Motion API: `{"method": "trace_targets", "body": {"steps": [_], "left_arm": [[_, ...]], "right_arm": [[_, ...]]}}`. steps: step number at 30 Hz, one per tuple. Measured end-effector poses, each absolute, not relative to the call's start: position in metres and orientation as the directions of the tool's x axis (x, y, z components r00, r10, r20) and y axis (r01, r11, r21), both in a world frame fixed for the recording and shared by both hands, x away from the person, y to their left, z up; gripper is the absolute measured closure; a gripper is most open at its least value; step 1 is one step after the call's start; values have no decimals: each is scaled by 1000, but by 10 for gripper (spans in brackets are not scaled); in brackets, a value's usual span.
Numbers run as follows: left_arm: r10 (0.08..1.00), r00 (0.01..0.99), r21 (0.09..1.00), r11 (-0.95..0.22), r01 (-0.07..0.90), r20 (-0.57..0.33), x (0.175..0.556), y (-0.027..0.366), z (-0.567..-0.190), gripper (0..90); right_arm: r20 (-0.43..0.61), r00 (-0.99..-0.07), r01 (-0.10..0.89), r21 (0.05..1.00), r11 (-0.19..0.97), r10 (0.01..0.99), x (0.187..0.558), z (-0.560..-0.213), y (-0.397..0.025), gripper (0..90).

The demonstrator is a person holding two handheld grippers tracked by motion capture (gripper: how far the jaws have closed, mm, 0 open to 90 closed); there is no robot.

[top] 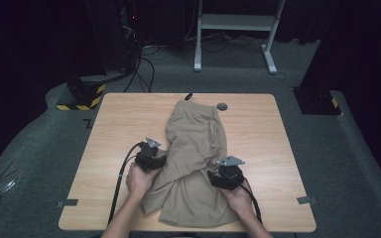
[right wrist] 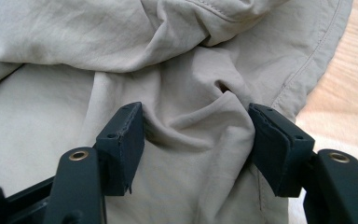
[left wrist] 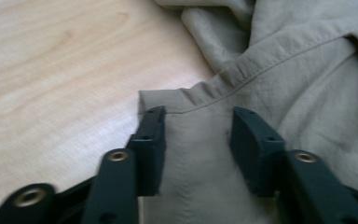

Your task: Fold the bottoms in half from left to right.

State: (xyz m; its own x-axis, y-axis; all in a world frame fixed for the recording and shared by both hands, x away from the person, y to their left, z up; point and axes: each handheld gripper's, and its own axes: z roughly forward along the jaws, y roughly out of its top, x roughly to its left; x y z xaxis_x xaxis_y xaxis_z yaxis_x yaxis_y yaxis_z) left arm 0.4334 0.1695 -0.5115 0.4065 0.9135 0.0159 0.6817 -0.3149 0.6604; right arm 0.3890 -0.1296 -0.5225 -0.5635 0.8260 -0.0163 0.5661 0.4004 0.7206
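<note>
A beige pair of shorts (top: 196, 141) lies crumpled along the middle of the wooden table (top: 119, 124), waistband at the far end. My left gripper (top: 159, 159) rests at the garment's left edge. In the left gripper view it (left wrist: 198, 116) stands open, its jaws set down on either side of a hemmed corner of the cloth (left wrist: 196, 154). My right gripper (top: 217, 173) sits on the garment's right side near the front. In the right gripper view it (right wrist: 196, 112) is open, with a raised fold of the fabric (right wrist: 191, 135) bunched between the jaws.
A small grey disc (top: 222, 106) and a black tab (top: 188, 96) sit near the table's far edge. Grey tape marks (top: 67, 203) lie at the front corners. Behind the table are a white desk frame (top: 235, 22), floor cables (top: 146, 67) and a yellow-black striped base (top: 82, 96).
</note>
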Motion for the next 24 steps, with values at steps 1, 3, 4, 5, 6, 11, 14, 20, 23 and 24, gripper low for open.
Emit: {"method": "trace_targets", "body": {"steps": [1,3,4,5,6,11,14,20,23,24], "left_arm": [[914,407,660,-315,682,16,433,169,-511,576],[915,403,663,-310,681,14,443,172,-512,583],[916,402,660,-312,683,18,446,173,-511,591],[915,404,652,-318,688,20,449,173,-510,599],[915,404,652,-318,688,20,449,173,-510,611],[917,397,643,-320,696,27,456,176,-508,814],[913,402,634,-270,725,-71,456,186,-507,882],[869,470,726,-221,651,-157,431,192,-487,886],[829,528,779,-206,592,-182,412,190,-467,887],[819,543,790,-204,578,-186,408,188,-463,886]], "right_arm": [[-16,-563,566,721,400,826,389,-523,-130,374],[-15,-557,570,720,395,831,394,-522,-125,374],[-15,-555,571,720,394,832,395,-523,-125,374],[-19,-556,569,721,397,831,396,-523,-124,375],[-15,-553,572,720,393,833,397,-523,-123,374],[-15,-550,572,722,389,835,403,-523,-119,375],[-13,-551,571,723,389,834,403,-523,-119,374],[-6,-554,574,722,387,832,403,-523,-120,369],[5,-554,577,723,380,833,403,-522,-122,366],[11,-552,581,722,376,834,402,-522,-123,366]]}}
